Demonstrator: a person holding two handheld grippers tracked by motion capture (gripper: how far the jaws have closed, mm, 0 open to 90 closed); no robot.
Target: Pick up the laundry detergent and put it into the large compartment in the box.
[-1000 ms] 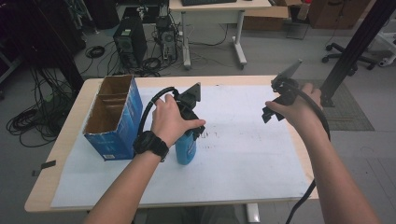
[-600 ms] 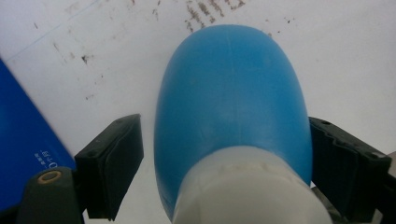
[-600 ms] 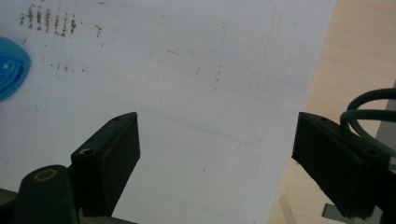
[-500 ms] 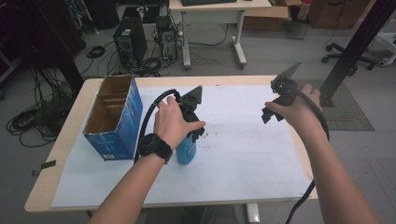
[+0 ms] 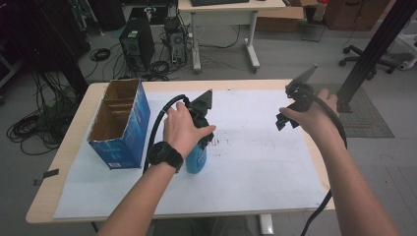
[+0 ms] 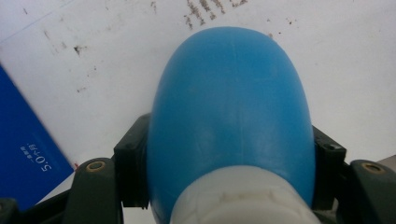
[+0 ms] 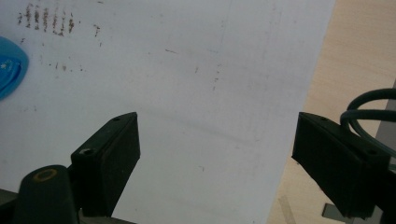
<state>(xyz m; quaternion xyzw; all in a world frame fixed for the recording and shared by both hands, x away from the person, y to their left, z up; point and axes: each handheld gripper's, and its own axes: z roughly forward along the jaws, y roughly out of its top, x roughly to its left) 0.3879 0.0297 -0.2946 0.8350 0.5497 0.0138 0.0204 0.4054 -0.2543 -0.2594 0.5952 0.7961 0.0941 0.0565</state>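
A blue bottle (image 5: 196, 158) with a white collar stands upright on the white sheet (image 5: 246, 162) near the table's middle. My left gripper (image 5: 204, 140) comes down on it from above, shut on its neck. In the left gripper view the blue bottle (image 6: 231, 116) bulges between both black jaws, which press its sides. My right gripper (image 5: 287, 120) hovers over the right part of the sheet, apart from the bottle. In the right gripper view the right gripper (image 7: 217, 144) stands open with bare paper between its jaws, and the bottle's edge (image 7: 9, 65) peeks in at far left.
An open blue cardboard box (image 5: 119, 123) with dividers stands on the table's left side, close to my left forearm. The wooden table edge (image 7: 359, 60) lies just right of the sheet. Beyond the table are a desk, computers and cables on the floor.
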